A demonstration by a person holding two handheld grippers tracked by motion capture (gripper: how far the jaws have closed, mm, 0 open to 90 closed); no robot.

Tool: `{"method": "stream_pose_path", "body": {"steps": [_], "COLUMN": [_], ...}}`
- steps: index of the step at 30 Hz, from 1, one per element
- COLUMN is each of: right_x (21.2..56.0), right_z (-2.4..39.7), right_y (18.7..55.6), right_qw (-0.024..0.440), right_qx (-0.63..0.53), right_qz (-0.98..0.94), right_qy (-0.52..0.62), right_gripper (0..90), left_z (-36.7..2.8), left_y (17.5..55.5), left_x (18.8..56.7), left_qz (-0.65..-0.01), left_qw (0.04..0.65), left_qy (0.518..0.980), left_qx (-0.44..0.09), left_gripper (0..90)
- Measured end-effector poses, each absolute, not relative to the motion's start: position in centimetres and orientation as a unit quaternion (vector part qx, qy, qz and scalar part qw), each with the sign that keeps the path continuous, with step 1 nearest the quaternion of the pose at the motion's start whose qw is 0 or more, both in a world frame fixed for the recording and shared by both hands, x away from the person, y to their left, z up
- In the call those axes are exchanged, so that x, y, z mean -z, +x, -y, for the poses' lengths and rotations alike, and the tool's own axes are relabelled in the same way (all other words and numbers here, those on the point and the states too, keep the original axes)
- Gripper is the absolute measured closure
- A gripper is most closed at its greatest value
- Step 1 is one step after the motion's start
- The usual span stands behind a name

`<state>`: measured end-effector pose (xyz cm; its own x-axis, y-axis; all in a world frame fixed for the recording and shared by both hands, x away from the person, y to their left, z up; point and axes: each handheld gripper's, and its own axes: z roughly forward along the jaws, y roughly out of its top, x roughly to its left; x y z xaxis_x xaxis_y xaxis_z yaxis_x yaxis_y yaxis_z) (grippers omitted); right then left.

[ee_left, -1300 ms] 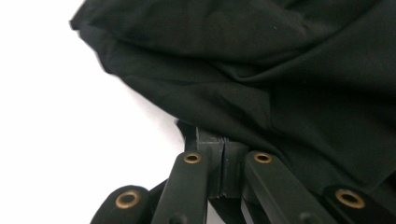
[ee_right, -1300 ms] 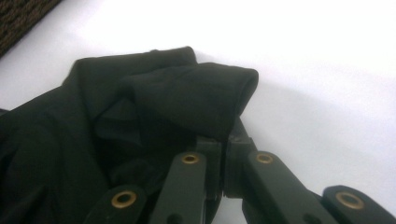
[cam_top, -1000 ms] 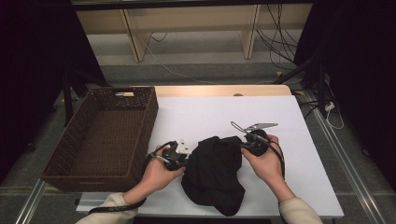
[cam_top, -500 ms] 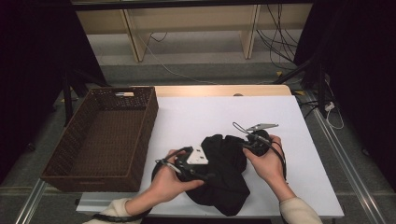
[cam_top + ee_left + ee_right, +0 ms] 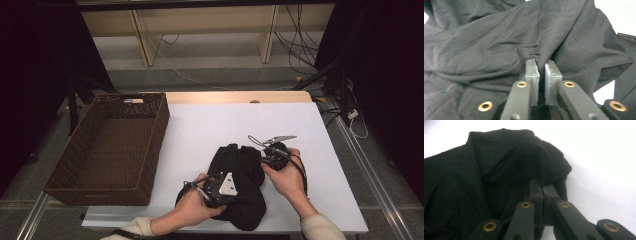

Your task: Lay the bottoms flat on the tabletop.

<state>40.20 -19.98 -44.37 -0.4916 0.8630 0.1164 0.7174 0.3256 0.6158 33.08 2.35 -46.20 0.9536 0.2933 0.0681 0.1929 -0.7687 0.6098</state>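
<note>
A crumpled black cloth garment [image 5: 240, 185] lies on the white bench [image 5: 200, 130], beside a dark brown woven wicker basket [image 5: 150, 150]. The left gripper [image 5: 540, 66] and right gripper [image 5: 541, 185] each have their fingers pinched on its fabric.

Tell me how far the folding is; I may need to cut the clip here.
Done: the black garment is already bunched into a compact bundle on the white table. In hand: the left gripper, its jaws just closed, and the right gripper both pinch folds of it. Left: the wicker basket holds nothing yet.
</note>
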Motion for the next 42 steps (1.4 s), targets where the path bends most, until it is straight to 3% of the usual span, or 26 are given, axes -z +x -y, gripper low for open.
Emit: {"method": "stream_pose_path", "body": {"steps": [11,21,29,35,38,42], "right_x": [43.4,42.7,42.3,43.9,44.8,45.9], "right_z": [20.0,19.1,19.3,18.2,17.7,17.0], "right_y": [39.8,38.7,37.7,37.6,37.8,38.1], "right_qw": [0.116,0.133,0.123,0.08,0.064,0.062], "right_qx": [-0.335,-0.331,-0.326,-0.313,-0.326,-0.324], "right_qz": [-0.804,-0.843,-0.87,-0.893,-0.887,-0.885], "right_qy": [0.477,0.403,0.35,0.315,0.321,0.329], "right_gripper": [88.5,51.2,49.9,46.4,45.1,45.3], "left_z": [-5.7,-7.7,-8.0,-8.8,-9.0,-8.6], "left_y": [34.8,37.5,38.8,39.6,39.5,38.1], "left_x": [43.0,43.1,44.5,45.1,44.7,42.8], "left_qz": [-0.198,-0.261,-0.296,-0.316,-0.314,-0.297], "left_qw": [0.366,0.364,0.324,0.31,0.314,0.346], "left_qy": [0.902,0.88,0.882,0.88,0.876,0.867], "left_qx": [-0.118,-0.155,-0.169,-0.17,-0.186,-0.2], "left_gripper": [86.3,86.1,85.8,84.9,78.9,59.9]}}
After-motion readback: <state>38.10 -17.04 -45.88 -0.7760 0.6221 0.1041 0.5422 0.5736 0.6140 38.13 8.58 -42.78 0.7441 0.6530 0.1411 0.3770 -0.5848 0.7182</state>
